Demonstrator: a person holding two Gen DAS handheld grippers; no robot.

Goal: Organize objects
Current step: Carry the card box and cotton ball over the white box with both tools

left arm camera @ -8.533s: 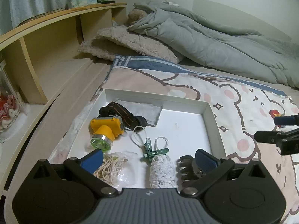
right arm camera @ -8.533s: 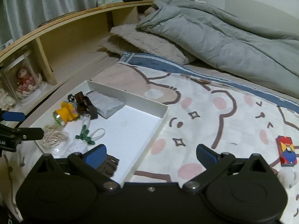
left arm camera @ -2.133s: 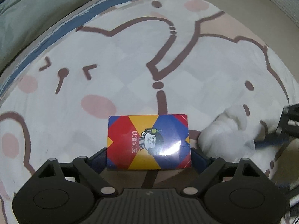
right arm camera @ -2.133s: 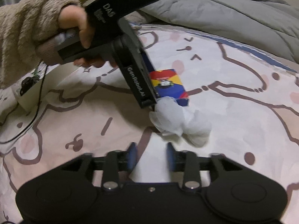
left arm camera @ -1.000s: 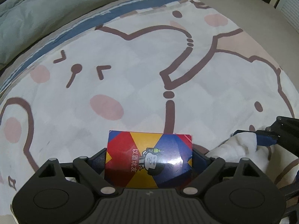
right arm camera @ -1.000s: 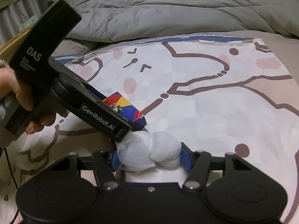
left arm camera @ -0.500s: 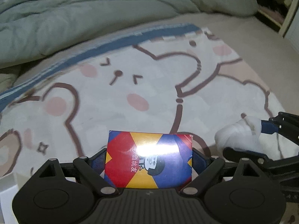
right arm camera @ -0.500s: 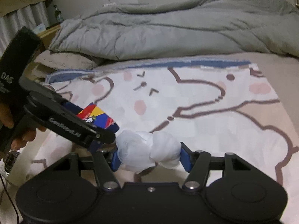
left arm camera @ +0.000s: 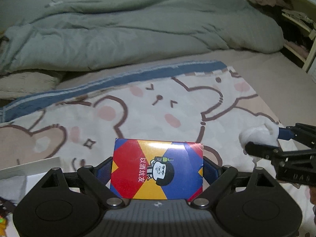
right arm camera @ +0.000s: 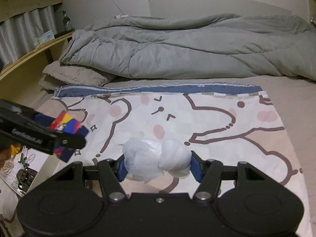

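Note:
My left gripper (left arm camera: 158, 167) is shut on a red, yellow and blue card box (left arm camera: 157, 168) and holds it above the bear-print blanket (left arm camera: 158, 106). The box also shows in the right wrist view (right arm camera: 66, 127), at the left. My right gripper (right arm camera: 158, 167) is shut on a crumpled white tissue wad (right arm camera: 157, 159), lifted off the blanket. That wad shows in the left wrist view (left arm camera: 258, 135) at the right edge. A white tray (left arm camera: 29, 166) sits at the lower left; in the right wrist view the tray (right arm camera: 42, 163) holds small items.
A grey duvet (right arm camera: 187, 49) and a beige pillow (right arm camera: 73, 75) lie at the back of the bed. A wooden headboard shelf (right arm camera: 39, 47) with a bottle and a tissue pack runs along the left. Rubber bands, a green clip and a black strap lie in the tray.
Both grippers closed on their objects and lifted them off the blanket. Both views have swung up and leftward, so the tray comes into view at the lower left.

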